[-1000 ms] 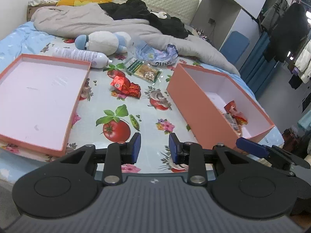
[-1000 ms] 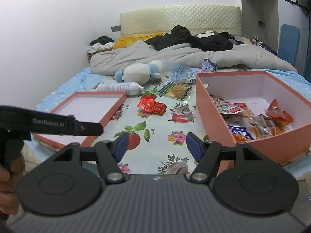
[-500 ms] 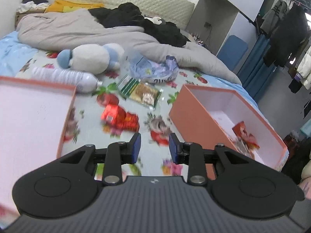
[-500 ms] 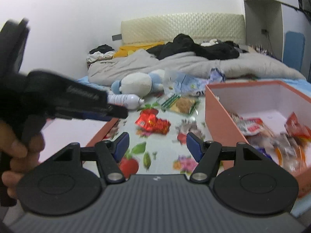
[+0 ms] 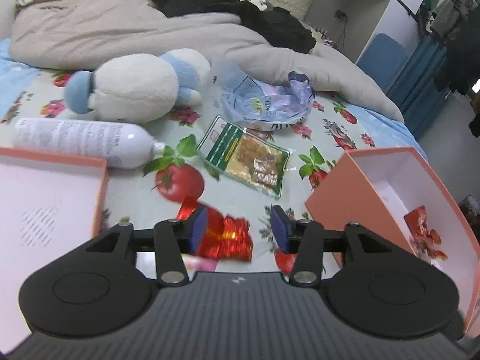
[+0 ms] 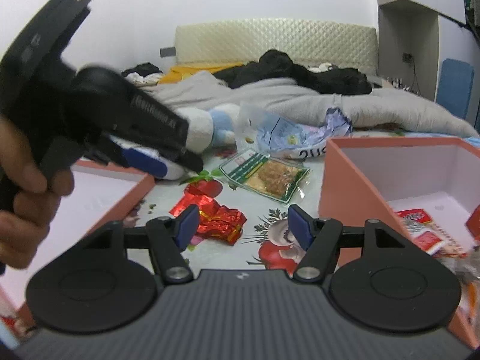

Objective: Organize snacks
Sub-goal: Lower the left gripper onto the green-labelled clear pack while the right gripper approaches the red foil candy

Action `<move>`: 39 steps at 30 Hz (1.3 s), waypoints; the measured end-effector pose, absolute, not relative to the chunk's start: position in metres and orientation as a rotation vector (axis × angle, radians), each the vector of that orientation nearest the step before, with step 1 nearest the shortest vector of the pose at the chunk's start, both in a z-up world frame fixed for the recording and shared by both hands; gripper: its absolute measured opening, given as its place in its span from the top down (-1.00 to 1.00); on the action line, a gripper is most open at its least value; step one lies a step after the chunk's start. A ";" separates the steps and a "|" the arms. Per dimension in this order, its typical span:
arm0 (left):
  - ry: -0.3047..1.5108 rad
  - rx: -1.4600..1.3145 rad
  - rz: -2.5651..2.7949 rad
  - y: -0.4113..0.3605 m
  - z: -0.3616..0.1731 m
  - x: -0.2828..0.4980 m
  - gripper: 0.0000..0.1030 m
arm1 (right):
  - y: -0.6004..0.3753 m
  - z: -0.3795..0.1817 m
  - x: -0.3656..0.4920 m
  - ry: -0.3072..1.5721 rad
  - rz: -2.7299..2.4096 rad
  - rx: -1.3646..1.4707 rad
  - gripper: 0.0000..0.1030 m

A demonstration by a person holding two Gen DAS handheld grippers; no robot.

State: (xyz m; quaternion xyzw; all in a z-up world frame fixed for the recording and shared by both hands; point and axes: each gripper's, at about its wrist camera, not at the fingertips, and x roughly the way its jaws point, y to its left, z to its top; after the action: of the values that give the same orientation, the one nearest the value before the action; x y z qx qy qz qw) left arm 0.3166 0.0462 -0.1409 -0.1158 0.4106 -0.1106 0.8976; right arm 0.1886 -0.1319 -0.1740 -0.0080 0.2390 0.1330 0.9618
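A red foil snack pack (image 5: 228, 234) lies on the flowered bed sheet, just ahead of my open left gripper (image 5: 238, 229) and between its fingers. It also shows in the right wrist view (image 6: 216, 217). A green-and-clear snack bag (image 5: 249, 157) lies farther back, also seen from the right wrist (image 6: 265, 174). The orange box (image 5: 390, 192) on the right holds several snack packs (image 6: 426, 234). My right gripper (image 6: 243, 225) is open and empty, near the red pack. The left gripper (image 6: 144, 129) shows at the left of the right wrist view.
An orange box lid (image 5: 45, 198) lies at the left. A white bottle (image 5: 81, 141), a white-and-blue plush toy (image 5: 135, 87) and a crumpled plastic bag (image 5: 264, 102) lie behind the snacks. A grey quilt (image 5: 120, 36) and dark clothes cover the far bed.
Both grippers have moved forward over the bed toward the red foil pack. The left gripper's fingers have opened wider. The left gripper has swung into the right wrist view.
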 end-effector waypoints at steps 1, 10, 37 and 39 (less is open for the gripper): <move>0.863 -0.242 -0.230 0.046 -0.144 0.327 -0.12 | -0.129 -0.178 0.195 0.495 0.283 -0.013 -0.30; 0.905 0.030 -0.270 0.015 -0.157 0.426 -0.28 | -0.113 -0.214 0.236 0.587 0.319 0.003 -0.63; 1.033 0.257 -0.491 -0.068 -0.232 0.512 -0.81 | -0.108 -0.240 0.275 0.672 0.262 0.093 -0.29; 1.028 0.252 -0.506 -0.070 -0.232 0.510 -0.78 | -0.108 -0.239 0.275 0.672 0.257 0.093 -0.12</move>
State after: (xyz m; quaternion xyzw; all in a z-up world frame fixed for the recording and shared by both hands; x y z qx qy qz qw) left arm 0.5102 -0.0698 -0.2320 0.1190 0.4850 -0.2389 0.8328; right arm 0.2752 -0.1085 -0.2394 0.0454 0.3289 0.1256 0.9349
